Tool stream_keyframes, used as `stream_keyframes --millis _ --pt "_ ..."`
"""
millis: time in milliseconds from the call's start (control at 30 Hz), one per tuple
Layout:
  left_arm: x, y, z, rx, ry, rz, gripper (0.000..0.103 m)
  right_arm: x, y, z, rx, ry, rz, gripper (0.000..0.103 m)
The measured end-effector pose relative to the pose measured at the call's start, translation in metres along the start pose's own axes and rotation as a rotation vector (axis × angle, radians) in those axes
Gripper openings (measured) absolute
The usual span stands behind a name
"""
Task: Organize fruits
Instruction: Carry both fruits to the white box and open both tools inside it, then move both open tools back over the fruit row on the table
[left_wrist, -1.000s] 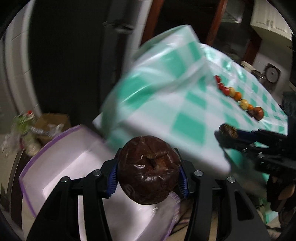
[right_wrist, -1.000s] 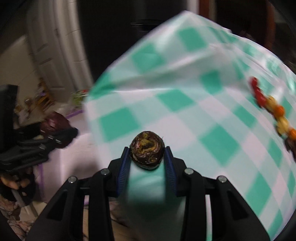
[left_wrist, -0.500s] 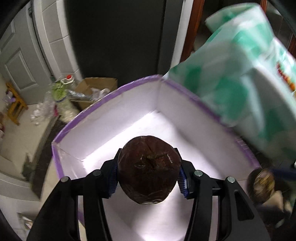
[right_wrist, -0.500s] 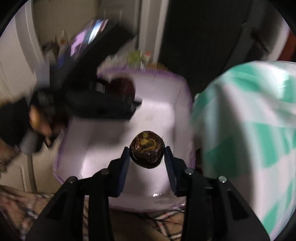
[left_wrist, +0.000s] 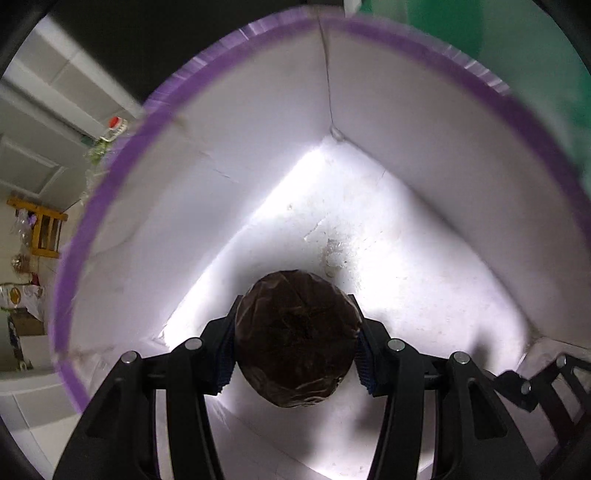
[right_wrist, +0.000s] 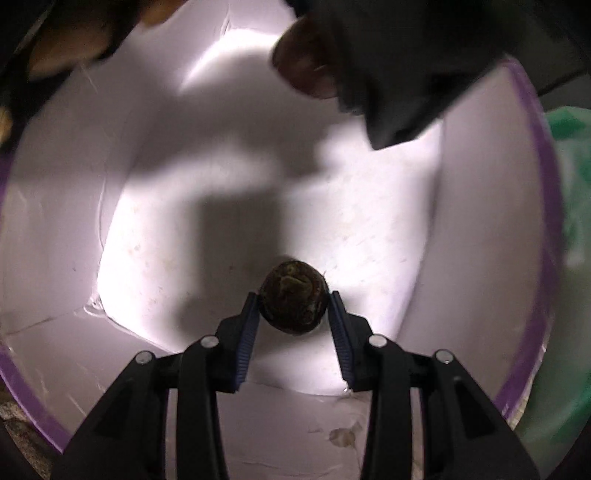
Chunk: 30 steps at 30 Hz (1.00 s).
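Note:
My left gripper (left_wrist: 295, 339) is shut on a large dark brown wrinkled fruit (left_wrist: 297, 338) and holds it inside a white box with a purple rim (left_wrist: 406, 110), above the box floor. My right gripper (right_wrist: 294, 308) is shut on a small dark mottled fruit (right_wrist: 294, 297), also inside the same box (right_wrist: 480, 221). In the right wrist view the left gripper and its brown fruit (right_wrist: 306, 62) show blurred at the top, over the box. The right gripper's edge shows at the lower right of the left wrist view (left_wrist: 546, 384).
The green-and-white checked tablecloth hangs just beyond the box's right side (left_wrist: 535, 55) and shows in the right wrist view (right_wrist: 569, 184). Bottles (left_wrist: 110, 129) and a wooden stool (left_wrist: 44, 229) stand on the floor to the left. The box floor has small stains.
Both grippers have swung away from the table and come down into the purple-rimmed box, each still holding its fruit. The box walls now fill both views.

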<state>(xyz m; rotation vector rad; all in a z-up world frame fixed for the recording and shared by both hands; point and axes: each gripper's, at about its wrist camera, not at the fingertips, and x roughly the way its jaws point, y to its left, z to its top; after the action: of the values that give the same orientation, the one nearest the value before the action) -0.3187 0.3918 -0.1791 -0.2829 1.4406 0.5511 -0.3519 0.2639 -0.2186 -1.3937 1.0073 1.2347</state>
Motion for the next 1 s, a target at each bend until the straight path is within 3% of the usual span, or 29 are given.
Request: stream_keyframes --millis 133,267,300,400,500,700,767,867,1000 --pt "0.02 0.001 0.008 0.021 0.061 0.018 0.05 0.006 -0.008 0.005 0.026 0.066 0.018 0.039" --pt "0.024 -0.005 0.003 0.023 0.075 0.026 0.051 0.004 -0.009 0.005 0.028 0.078 0.009 0.042" --pt "0.023 -0.006 0.002 0.03 0.075 0.032 0.051 0.003 -0.01 0.005 0.03 0.078 0.012 0.046" --pt "0.022 -0.007 0.0 0.035 0.069 0.044 0.052 -0.004 -0.011 0.006 0.06 0.055 0.021 0.079" --pt "0.021 -0.013 -0.002 0.031 0.041 0.043 0.059 -0.011 -0.005 0.014 0.071 0.028 0.029 0.082" --pt "-0.016 -0.009 -0.016 0.016 -0.13 0.06 0.077 -0.037 -0.013 0.008 0.139 -0.041 0.048 0.088" --pt "-0.04 -0.006 -0.025 0.017 -0.2 0.119 0.079 -0.055 -0.011 0.003 0.139 -0.058 0.055 0.09" --pt "-0.08 0.003 -0.037 -0.004 -0.308 0.22 0.086 -0.087 -0.002 -0.006 0.094 -0.132 -0.013 0.091" --pt "-0.161 0.014 -0.036 -0.039 -0.46 0.325 0.088 -0.153 0.002 -0.031 0.056 -0.303 -0.098 0.09"
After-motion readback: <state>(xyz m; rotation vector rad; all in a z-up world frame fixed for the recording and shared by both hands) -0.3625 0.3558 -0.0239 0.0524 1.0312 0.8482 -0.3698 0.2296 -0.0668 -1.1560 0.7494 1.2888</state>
